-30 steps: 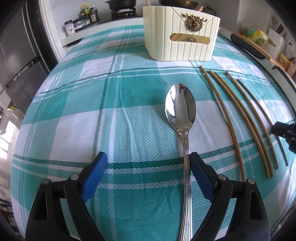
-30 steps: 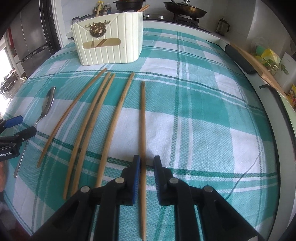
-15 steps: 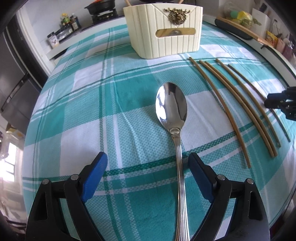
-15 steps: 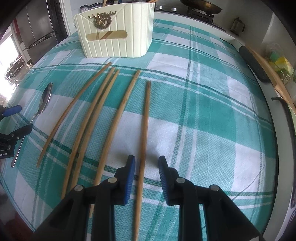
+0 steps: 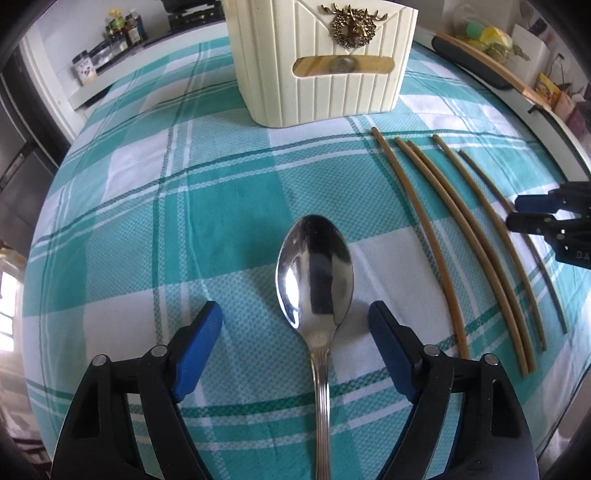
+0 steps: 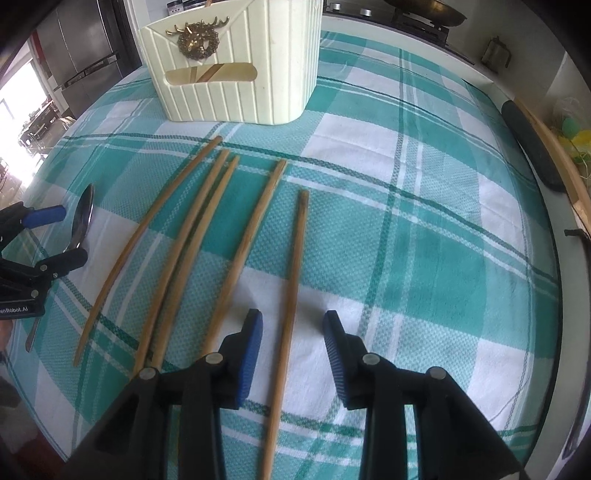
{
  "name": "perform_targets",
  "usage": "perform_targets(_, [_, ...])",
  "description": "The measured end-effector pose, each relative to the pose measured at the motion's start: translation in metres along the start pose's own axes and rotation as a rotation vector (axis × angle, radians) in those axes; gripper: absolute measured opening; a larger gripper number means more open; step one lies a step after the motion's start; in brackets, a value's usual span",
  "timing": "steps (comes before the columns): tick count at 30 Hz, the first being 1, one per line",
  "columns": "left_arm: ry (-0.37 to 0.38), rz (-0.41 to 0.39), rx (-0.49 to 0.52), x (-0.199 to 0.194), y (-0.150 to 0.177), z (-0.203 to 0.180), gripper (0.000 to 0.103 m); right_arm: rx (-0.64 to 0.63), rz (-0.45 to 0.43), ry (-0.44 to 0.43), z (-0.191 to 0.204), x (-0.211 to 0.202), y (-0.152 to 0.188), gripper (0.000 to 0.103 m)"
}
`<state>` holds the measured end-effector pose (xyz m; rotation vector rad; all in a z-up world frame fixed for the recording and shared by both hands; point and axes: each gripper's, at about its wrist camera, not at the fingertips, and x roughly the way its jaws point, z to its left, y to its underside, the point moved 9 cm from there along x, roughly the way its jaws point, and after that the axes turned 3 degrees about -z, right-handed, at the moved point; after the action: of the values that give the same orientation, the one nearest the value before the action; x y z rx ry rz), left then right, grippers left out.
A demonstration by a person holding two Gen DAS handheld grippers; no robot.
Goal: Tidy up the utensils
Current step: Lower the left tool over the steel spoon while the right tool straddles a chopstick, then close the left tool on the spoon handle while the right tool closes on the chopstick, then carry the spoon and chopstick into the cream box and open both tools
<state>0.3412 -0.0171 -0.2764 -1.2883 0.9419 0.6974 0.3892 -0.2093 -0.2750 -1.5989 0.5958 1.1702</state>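
A steel spoon lies on the teal plaid tablecloth. My left gripper is open, its blue pads either side of the spoon's neck, not touching it. Several wooden chopsticks lie side by side to the right. My right gripper is open astride the rightmost chopstick, pads apart from it. A cream ribbed utensil holder with a gold deer emblem stands at the back; it also shows in the right wrist view. The spoon and left gripper show at the left of the right wrist view.
The table's right edge has a dark strip and a wooden board along it. A stove with pans stands behind the table. Jars sit on a shelf at the back left. A fridge stands far left.
Both grippers have moved forward toward the holder. The right gripper's jaws have opened from nearly closed to wide. The left gripper has centred over the spoon's neck.
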Motion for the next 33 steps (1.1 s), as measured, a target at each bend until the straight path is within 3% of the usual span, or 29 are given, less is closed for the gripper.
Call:
perform_targets(3, [0.012,0.003,-0.007,0.002,-0.008,-0.003,0.068,0.004,-0.016,-0.011,-0.002,0.01,-0.025,0.036])
perform_targets(4, [0.013,-0.003,-0.006,0.002,-0.01,-0.004,0.056,0.002,-0.022,-0.011,-0.002,0.013,-0.033,0.034])
perform_targets(5, [0.018,-0.011,-0.001,0.002,-0.012,-0.005,0.042,0.003,-0.027,-0.007,-0.003,0.015,-0.039,0.024])
perform_targets(7, [0.021,-0.016,0.0,0.001,-0.015,-0.005,0.042,0.029,-0.034,-0.004,-0.008,0.018,-0.047,0.007])
perform_targets(11, [0.031,-0.073,-0.022,-0.013,-0.02,0.002,0.042,0.114,-0.104,-0.066,-0.011,0.001,-0.05,0.006])
perform_targets(19, [0.056,-0.306,-0.046,-0.103,-0.035,0.009,0.042,0.156,-0.39,-0.107,-0.01,-0.114,-0.043,0.006])
perform_targets(28, [0.095,-0.464,-0.085,-0.172,-0.032,0.007,0.042,0.105,-0.675,-0.052,0.01,-0.216,-0.022,0.006])
perform_targets(33, [0.116,-0.506,-0.094,-0.191,-0.035,0.005,0.042,0.088,-0.749,-0.042,0.021,-0.239,-0.024,0.006])
